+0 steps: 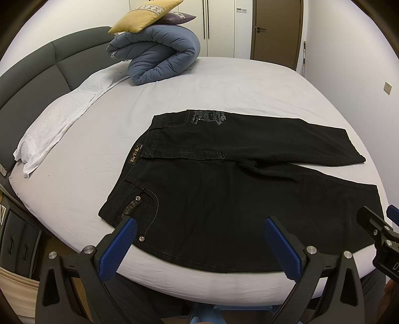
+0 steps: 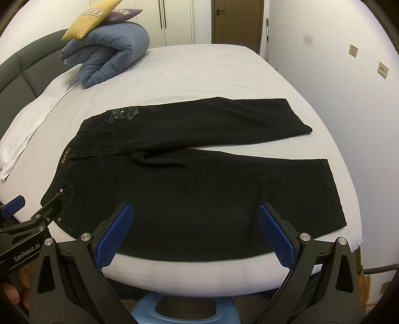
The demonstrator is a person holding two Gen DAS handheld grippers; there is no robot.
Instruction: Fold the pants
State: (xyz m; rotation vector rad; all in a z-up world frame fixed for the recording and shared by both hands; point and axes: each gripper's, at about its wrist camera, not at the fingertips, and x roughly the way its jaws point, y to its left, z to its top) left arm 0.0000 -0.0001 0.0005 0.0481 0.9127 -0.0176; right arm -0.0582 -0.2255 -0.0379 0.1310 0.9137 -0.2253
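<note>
Black pants (image 1: 224,189) (image 2: 189,179) lie flat on the bed, waistband to the left and both legs spread out to the right, the near leg along the bed's front edge. My left gripper (image 1: 199,224) hangs open over the near hip and pocket, nothing between its blue pads (image 1: 119,246). The right gripper (image 2: 194,214) is open too, above the near leg's thigh, with blue pads (image 2: 274,231) wide apart. Each gripper shows at the edge of the other's view: the right gripper (image 1: 381,224) and the left gripper (image 2: 30,219).
The bed (image 1: 224,94) has a light sheet and a grey padded headboard (image 1: 37,74) at left. A rolled blue duvet (image 1: 162,54) with a yellow cushion (image 1: 147,15) sits at the far corner. White pillows (image 1: 62,117) line the left side. A blue stool (image 2: 184,309) stands below the front edge.
</note>
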